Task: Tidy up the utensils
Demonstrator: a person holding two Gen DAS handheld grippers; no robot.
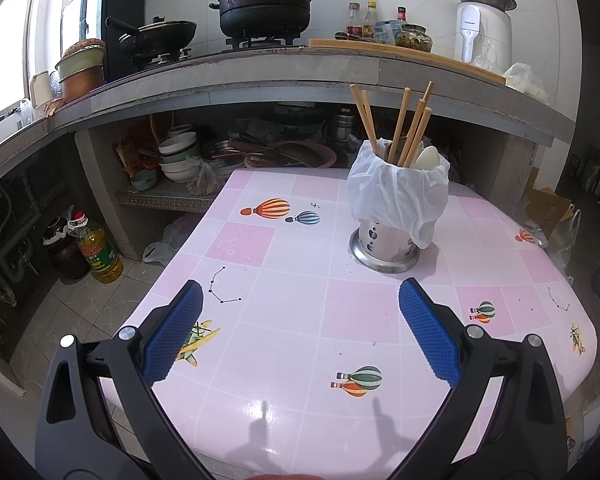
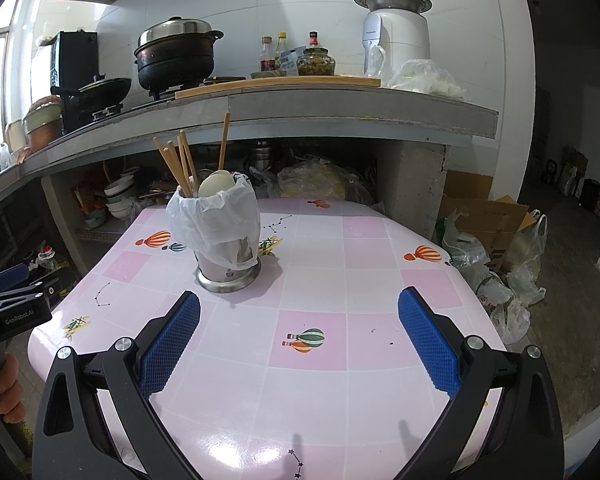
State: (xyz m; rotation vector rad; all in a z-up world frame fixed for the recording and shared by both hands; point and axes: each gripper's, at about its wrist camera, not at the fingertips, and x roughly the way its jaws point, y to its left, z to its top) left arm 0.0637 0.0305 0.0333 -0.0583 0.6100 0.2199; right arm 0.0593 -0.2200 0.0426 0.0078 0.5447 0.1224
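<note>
Grippers first: left hand-held gripper point(image 1: 300, 312) and right hand-held gripper point(image 2: 299, 314) are both hanging wide open, empty, over the pink bench point(image 1: 284, 344). Farther back, chopsticks point(image 1: 400, 128) are sticking upright out of the bag-lined steel holder point(image 1: 384, 248).

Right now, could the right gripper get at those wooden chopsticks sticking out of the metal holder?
Probably yes. The right gripper is open and empty, and the pink table between it and the holder is bare. The chopsticks stand well above the plastic bag, so nothing blocks them.
</note>
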